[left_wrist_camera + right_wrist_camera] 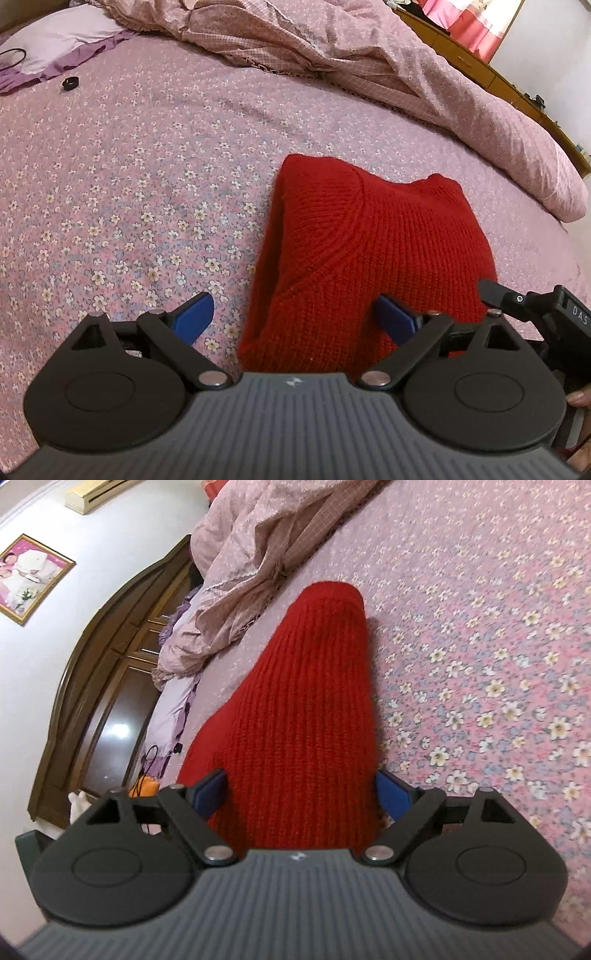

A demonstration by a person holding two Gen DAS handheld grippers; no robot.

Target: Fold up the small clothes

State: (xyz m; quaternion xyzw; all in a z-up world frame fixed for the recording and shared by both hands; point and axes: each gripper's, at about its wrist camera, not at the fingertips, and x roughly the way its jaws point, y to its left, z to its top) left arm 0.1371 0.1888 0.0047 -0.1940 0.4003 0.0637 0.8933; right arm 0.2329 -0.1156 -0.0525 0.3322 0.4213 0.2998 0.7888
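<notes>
Both tongs, left (293,319) and right (301,792), stood released around the red knit (369,251). Judged soft, light and thick; best pinched at its folded edge.

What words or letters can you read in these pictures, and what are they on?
"DAS": white letters on the black body of the right tool, cut off at the picture's edge.
A small pale emblem on the left tool and the right one is a mark, not letters.
The framed picture on the wall shows no readable text.
</notes>
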